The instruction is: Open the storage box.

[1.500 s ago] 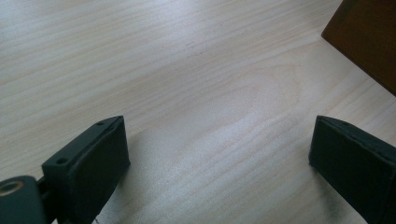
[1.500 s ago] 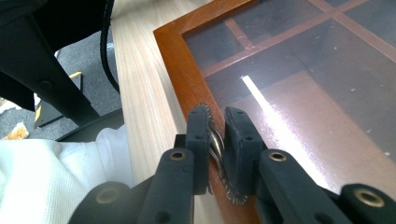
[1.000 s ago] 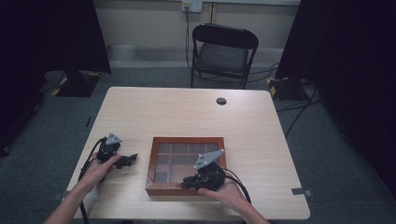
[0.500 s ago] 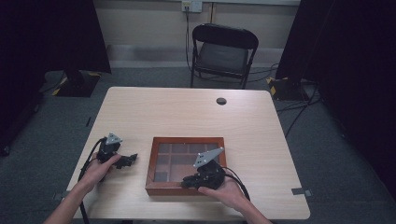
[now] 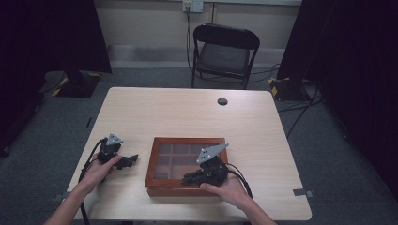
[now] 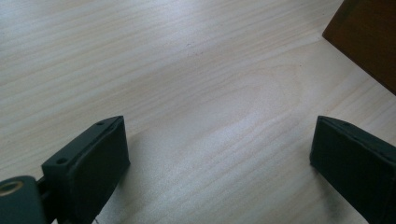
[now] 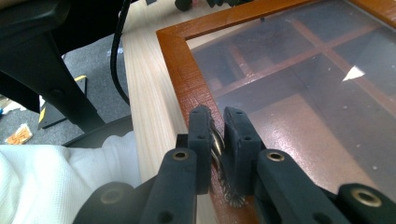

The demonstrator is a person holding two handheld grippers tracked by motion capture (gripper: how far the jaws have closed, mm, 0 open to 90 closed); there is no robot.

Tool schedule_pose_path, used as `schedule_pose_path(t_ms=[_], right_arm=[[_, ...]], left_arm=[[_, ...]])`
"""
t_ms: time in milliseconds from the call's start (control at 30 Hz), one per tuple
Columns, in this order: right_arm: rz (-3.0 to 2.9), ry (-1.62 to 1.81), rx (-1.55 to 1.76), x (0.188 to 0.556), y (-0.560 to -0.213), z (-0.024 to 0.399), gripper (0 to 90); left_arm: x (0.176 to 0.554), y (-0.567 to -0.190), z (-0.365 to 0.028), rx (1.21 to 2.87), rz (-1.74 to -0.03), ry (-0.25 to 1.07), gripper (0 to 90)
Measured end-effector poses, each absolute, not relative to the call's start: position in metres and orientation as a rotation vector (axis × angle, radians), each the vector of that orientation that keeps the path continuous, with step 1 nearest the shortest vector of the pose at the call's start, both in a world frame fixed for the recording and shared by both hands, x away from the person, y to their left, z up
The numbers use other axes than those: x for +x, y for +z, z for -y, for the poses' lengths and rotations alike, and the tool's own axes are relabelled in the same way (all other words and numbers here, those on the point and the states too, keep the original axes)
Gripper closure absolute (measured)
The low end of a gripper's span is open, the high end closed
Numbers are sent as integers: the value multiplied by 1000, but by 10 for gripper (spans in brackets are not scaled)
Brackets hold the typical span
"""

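Note:
A brown wooden box point(image 5: 187, 139) with a glass lid over several compartments lies near the table's front edge. My right gripper point(image 5: 188, 178) rests on the box's front rim, shut on a small silver metal clasp point(image 7: 217, 140) on the lid's wooden frame point(image 7: 182, 70). In the right gripper view its pads point(image 7: 201, 126) press on the clasp from both sides. My left gripper point(image 5: 130, 161) lies on the table left of the box, jaws wide open with bare wood between them point(image 6: 219, 154). A corner of the box point(image 6: 369, 37) sits beyond its right jaw.
The light wooden table point(image 5: 187, 112) carries a small black round disc point(image 5: 222, 101) near its far edge. A black folding chair point(image 5: 223, 51) stands behind the table. Cables trail from both grippers over the table's front edge. A white sleeve point(image 7: 56, 177) is at the left of the right gripper view.

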State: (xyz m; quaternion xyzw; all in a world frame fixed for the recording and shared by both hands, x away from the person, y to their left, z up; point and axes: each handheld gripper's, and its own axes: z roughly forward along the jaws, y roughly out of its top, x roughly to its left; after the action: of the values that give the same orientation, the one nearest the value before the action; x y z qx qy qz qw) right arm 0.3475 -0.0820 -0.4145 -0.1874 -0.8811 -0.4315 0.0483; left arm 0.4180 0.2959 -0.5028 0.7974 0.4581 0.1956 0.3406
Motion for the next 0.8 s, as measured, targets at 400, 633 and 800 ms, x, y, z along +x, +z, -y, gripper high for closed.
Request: schedule_pose_path(t_ms=[400,633,800], right_arm=[[2663,-1354,-591,349,-405,84,819],[2650,-1373,-598,351,-399,85,819],[2650,-1383,-604,352,-394,85,819]], left_arm=[[418,-503,-296,2074,-1192,508,38],[418,-503,-296,2074,-1192,508,38],[418,-503,-296,2074,-1193,508,38]])
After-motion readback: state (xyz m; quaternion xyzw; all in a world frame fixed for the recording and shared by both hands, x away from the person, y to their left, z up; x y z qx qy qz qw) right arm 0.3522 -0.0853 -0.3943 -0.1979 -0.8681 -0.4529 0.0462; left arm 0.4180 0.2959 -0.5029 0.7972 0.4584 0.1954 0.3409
